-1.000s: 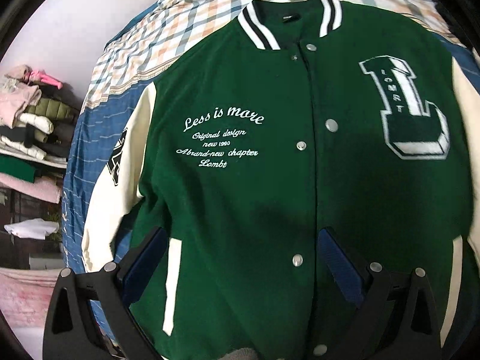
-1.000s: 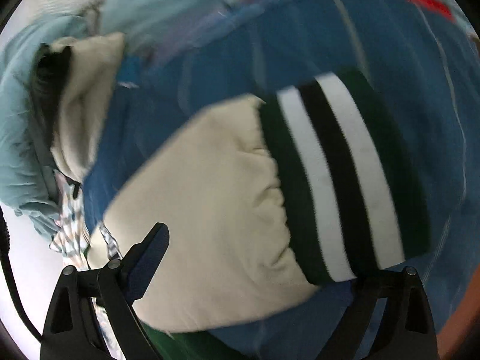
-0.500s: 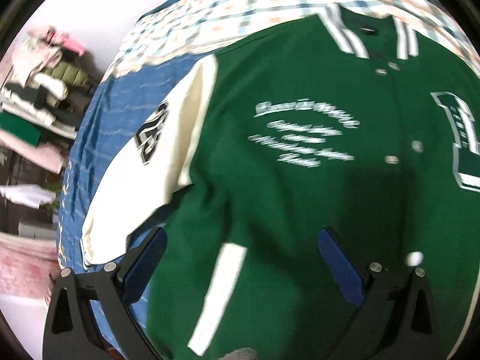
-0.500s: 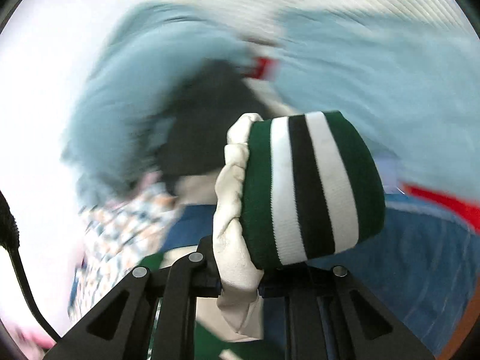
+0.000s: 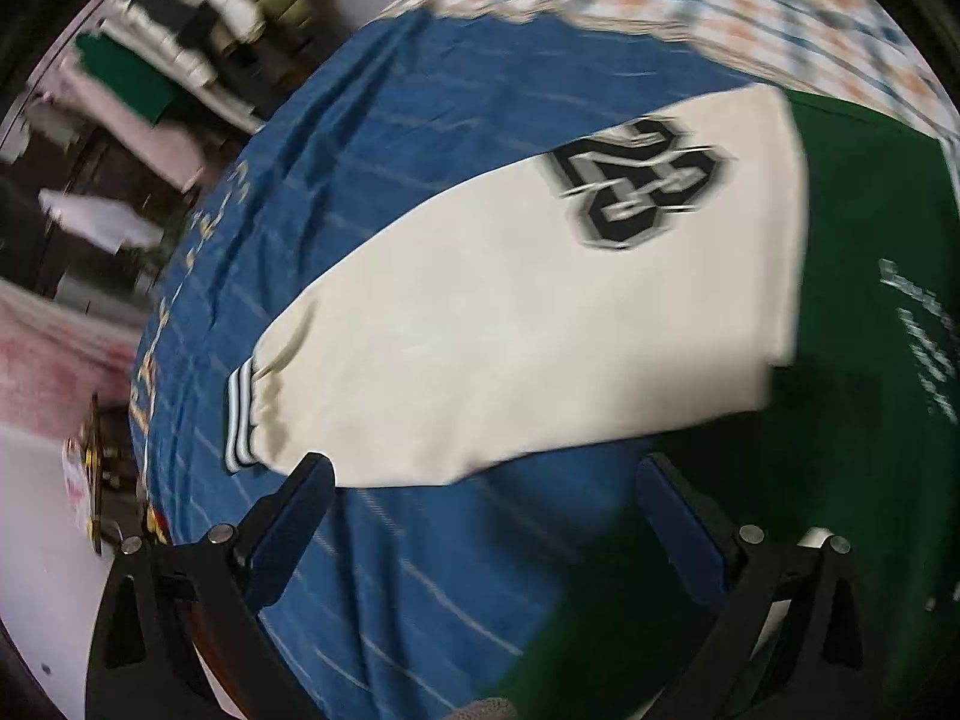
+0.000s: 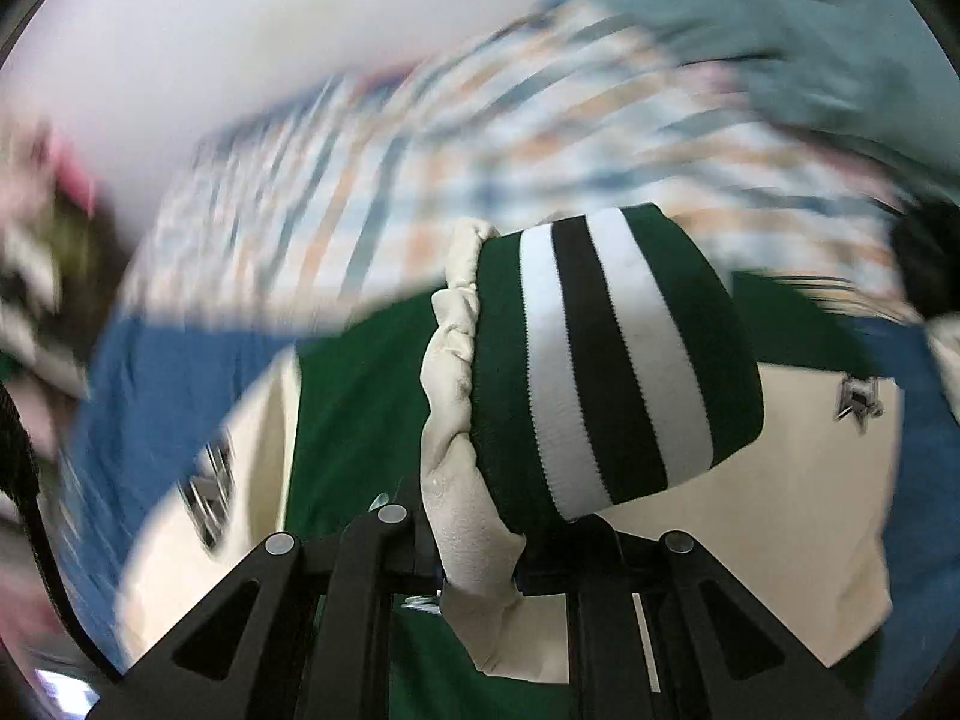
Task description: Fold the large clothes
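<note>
In your left wrist view, the green varsity jacket with cream sleeves point(image 5: 840, 360) lies spread on the blue striped bedcover point(image 5: 372, 228). Its cream sleeve point(image 5: 510, 330) stretches out flat, bearing a black-and-white number patch point(image 5: 639, 183) and ending in a striped cuff point(image 5: 240, 420). Your left gripper point(image 5: 486, 534) hovers just past the sleeve's lower edge, fingers spread wide and holding nothing.

In your right wrist view, your right gripper point(image 6: 480, 546) is clamped on the other sleeve's gathered cream end, lifting its green, white and black striped knit cuff point(image 6: 612, 360) above the jacket body. A plaid sheet point(image 6: 450, 138) lies blurred beyond.
</note>
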### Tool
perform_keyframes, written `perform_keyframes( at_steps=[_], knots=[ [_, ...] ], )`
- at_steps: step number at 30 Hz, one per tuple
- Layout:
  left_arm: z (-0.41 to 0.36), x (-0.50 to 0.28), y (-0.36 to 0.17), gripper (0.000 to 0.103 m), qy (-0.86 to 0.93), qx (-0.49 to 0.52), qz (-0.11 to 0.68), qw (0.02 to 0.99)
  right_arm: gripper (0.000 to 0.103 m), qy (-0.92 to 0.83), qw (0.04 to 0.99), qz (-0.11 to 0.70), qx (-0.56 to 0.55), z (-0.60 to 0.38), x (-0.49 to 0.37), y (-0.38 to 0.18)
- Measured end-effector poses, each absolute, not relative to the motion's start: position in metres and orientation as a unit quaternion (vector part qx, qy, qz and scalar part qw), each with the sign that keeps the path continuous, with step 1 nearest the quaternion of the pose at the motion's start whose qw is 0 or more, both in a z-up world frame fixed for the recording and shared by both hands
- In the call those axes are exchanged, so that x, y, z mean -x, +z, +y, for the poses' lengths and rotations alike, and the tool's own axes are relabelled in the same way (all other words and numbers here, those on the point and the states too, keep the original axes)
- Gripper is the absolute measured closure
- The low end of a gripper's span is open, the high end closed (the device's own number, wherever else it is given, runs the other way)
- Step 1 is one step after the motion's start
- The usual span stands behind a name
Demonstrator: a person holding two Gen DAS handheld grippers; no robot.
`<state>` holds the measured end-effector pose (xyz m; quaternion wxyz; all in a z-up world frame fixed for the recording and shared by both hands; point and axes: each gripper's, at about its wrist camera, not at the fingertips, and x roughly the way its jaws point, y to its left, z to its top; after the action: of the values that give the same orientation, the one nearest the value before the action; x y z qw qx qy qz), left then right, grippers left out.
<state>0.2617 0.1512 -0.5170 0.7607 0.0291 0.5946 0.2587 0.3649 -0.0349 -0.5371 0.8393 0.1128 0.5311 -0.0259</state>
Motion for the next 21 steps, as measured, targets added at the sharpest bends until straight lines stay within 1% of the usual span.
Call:
perform_keyframes(
  at_steps=[2,5,7,8,9,10,11,12,13,14,15,18,20,21],
  knots=[
    [0.168,-0.255,-0.521,0.000,0.270,-0.023,0.595,0.757,0.087,-0.006,0.825,0.562,-0.056,0.023,-0.365,-0.589],
    [0.185,-0.242,-0.529,0.000,0.282,-0.022,0.601,0.748,0.087,0.007,0.810,0.586,0.020,0.079,-0.365,-0.638],
    [0.193,-0.236,-0.534,0.000,0.287,-0.022,0.605,0.742,0.087,0.013,0.801,0.595,0.065,0.095,-0.349,-0.650],
    [0.196,-0.233,-0.536,0.000,0.289,-0.020,0.609,0.739,0.084,0.014,0.796,0.599,0.088,0.098,-0.348,-0.651],
    [0.199,-0.232,-0.536,0.000,0.289,-0.019,0.611,0.737,0.083,0.020,0.791,0.602,0.110,0.105,-0.350,-0.656],
    [0.201,-0.229,-0.536,0.000,0.290,-0.018,0.612,0.735,0.079,0.030,0.788,0.606,0.105,0.103,-0.351,-0.655],
    [0.202,-0.227,-0.534,0.000,0.289,-0.017,0.612,0.736,0.066,0.042,0.785,0.612,0.088,0.090,-0.349,-0.642],
    [0.204,-0.224,-0.532,0.000,0.288,-0.015,0.613,0.736,0.054,0.083,0.779,0.621,0.024,0.075,-0.351,-0.633],
    [0.204,-0.223,-0.530,0.000,0.286,-0.012,0.614,0.736,0.027,0.105,0.776,0.622,-0.020,0.055,-0.351,-0.617],
    [0.206,-0.221,-0.526,0.000,0.285,-0.006,0.614,0.736,0.023,0.125,0.773,0.618,-0.064,0.041,-0.349,-0.607],
    [0.208,-0.220,-0.524,0.000,0.286,-0.001,0.614,0.736,0.023,0.142,0.772,0.607,-0.126,0.014,-0.343,-0.590],
    [0.211,-0.219,-0.521,0.000,0.290,0.017,0.614,0.734,0.023,0.091,0.773,0.594,-0.201,-0.054,-0.325,-0.566],
    [0.210,-0.220,-0.523,0.000,0.296,0.018,0.611,0.734,0.022,0.077,0.765,0.590,-0.248,-0.080,-0.318,-0.567],
    [0.210,-0.221,-0.526,0.000,0.300,0.012,0.612,0.732,0.022,0.076,0.764,0.589,-0.252,-0.076,-0.313,-0.564]
  ],
)
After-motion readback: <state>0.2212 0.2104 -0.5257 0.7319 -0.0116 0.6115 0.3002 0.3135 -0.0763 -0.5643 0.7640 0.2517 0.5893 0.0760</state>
